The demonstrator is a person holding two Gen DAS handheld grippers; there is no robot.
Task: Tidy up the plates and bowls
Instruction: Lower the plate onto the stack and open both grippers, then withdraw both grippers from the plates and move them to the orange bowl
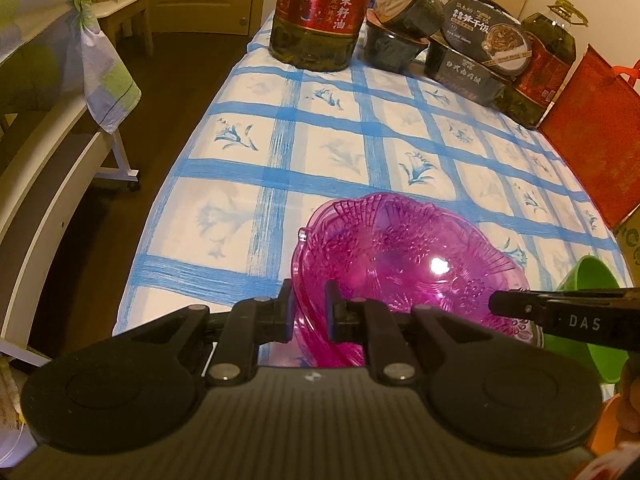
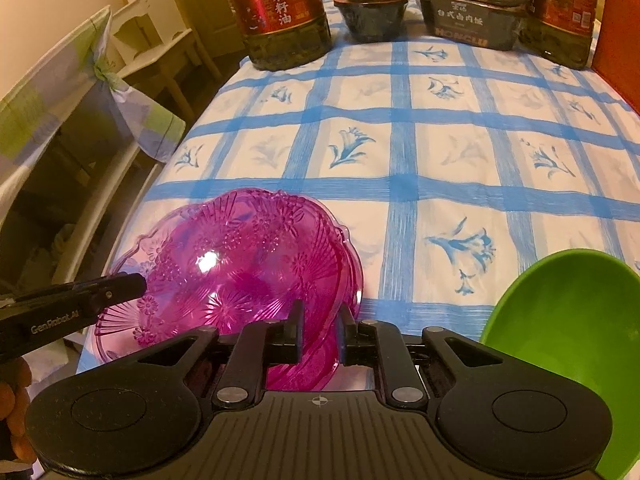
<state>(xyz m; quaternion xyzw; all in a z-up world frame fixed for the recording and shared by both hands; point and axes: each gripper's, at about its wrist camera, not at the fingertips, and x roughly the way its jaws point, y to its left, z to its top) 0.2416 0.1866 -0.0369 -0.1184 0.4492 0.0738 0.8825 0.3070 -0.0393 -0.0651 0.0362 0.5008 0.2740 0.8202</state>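
Crowding the table's [image 2: 440, 152] far edge, beyond the pink bowl [image 2: 240, 264], stand oil bottles [image 2: 280, 12] and food boxes [image 2: 460, 20]; a green bowl [image 2: 568, 320] sits just right. Both tools, left tool [image 1: 310, 312] and right tool [image 2: 319, 334], clamp the pink bowl's opposite rims, apparently tilted, mouth facing away.

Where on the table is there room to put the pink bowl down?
The middle of the tablecloth is bare, from the pink bowl up to the oil bottle. The far edge is crowded with bottles and food boxes. The green bowl fills the near right corner.
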